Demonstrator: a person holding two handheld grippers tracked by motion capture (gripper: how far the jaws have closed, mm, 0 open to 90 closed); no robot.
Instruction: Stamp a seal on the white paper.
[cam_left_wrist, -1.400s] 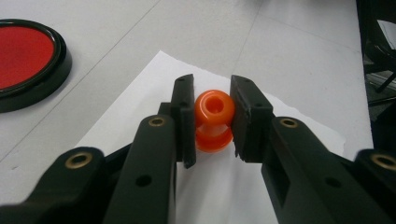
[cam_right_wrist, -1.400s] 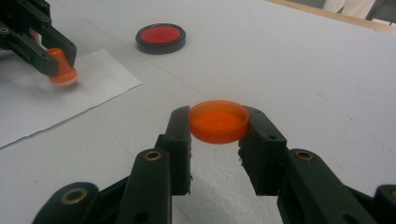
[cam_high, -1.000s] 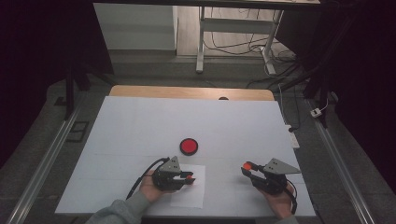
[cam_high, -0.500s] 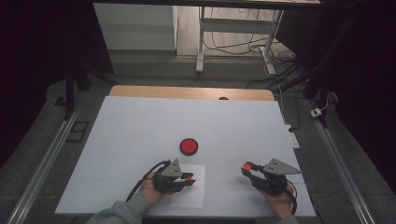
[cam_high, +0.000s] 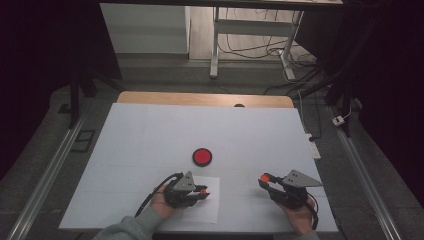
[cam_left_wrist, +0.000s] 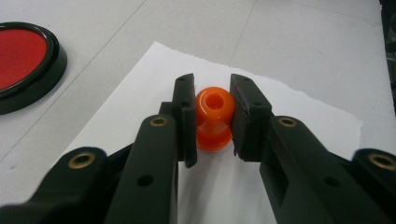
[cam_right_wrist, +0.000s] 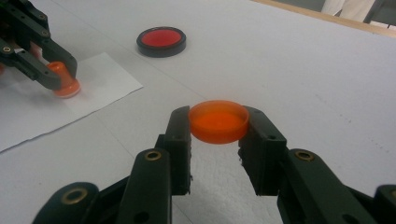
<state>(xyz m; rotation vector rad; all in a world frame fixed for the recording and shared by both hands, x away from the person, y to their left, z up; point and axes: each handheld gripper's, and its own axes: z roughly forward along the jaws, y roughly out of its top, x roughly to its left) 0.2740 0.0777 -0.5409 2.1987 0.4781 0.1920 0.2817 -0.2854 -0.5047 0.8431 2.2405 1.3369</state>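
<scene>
Nothing has shifted since the earlier frames: both hands and all the things keep their places. Between the left gripper (cam_left_wrist: 212, 116)'s jaws sits an orange stamp (cam_left_wrist: 214, 119), a glossy plastic knob with a hollow top and flared foot, clamped at its waist and standing on a white paper sheet (cam_left_wrist: 299, 116) with a ragged far edge. Its underside is hidden. Clear of the paper, the right gripper (cam_right_wrist: 218, 128) pinches an orange cap (cam_right_wrist: 218, 120), a shallow translucent round lid, above the white table (cam_right_wrist: 327, 70). Beyond lies a red ink pad (cam_right_wrist: 161, 39), round, in a black rim; the left gripper view cuts it off.
</scene>
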